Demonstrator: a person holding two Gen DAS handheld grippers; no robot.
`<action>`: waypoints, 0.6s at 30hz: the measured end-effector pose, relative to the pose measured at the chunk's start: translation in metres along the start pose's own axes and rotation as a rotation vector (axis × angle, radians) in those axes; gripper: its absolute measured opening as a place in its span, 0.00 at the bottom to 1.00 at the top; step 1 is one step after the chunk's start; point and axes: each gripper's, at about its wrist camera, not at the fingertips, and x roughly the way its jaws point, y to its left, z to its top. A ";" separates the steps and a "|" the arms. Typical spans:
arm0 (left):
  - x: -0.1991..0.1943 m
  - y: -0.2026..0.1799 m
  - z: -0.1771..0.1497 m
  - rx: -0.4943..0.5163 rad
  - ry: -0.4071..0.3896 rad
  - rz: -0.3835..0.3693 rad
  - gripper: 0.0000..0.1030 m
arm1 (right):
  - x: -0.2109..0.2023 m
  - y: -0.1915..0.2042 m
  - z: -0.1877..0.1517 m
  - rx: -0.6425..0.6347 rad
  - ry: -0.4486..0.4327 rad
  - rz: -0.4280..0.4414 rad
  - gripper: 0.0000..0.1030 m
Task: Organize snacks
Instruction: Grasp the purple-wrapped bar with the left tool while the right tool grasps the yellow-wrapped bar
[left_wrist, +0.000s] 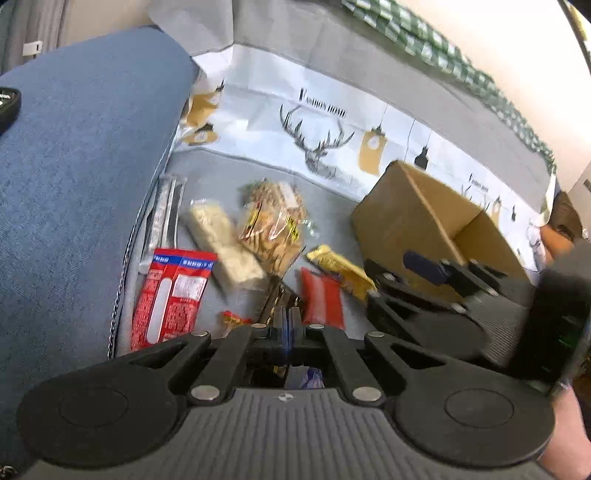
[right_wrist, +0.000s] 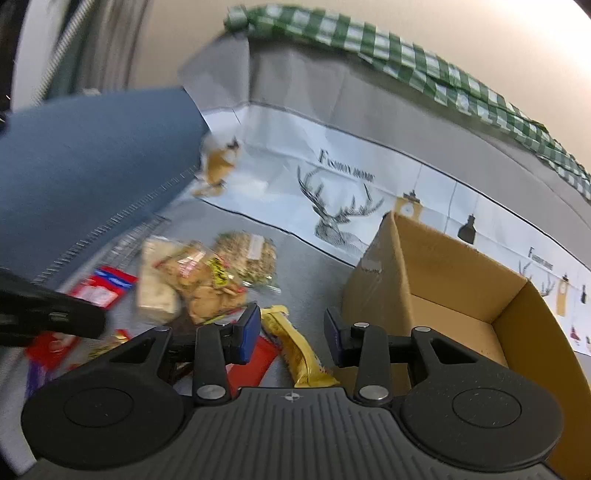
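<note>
— Several snacks lie on the grey cover beside the cardboard box (right_wrist: 436, 280). Which one do you take now?

— I think the yellow bar (right_wrist: 301, 350). My right gripper (right_wrist: 291, 334) has its fingers wide apart, holding nothing, and the bar lies just under them, between the red packet (left_wrist: 322, 302) and the box.

— And your left gripper (left_wrist: 285, 325)?

— Its fingers are pressed together. Whether something thin is between them, I cannot tell. It is over the pile, near the red-and-white packs (left_wrist: 173, 291), the pale bar (left_wrist: 223, 247) and the clear bag of crackers (left_wrist: 275, 229).

— What is in the box?

— Nothing that I can see; the part of its floor in view is bare. So the sorting looks only started. Next I should lower the right fingers around the bar, close, and carry it into the box.
</note>
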 end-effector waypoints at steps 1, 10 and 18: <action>0.003 -0.001 0.001 0.002 0.021 0.001 0.00 | 0.010 0.003 0.001 -0.007 0.013 -0.016 0.38; 0.034 0.002 -0.008 0.047 0.233 -0.133 0.22 | 0.079 0.020 -0.007 -0.096 0.180 -0.084 0.41; 0.063 -0.036 -0.026 0.255 0.373 -0.052 0.39 | 0.095 0.019 -0.016 -0.074 0.258 -0.089 0.35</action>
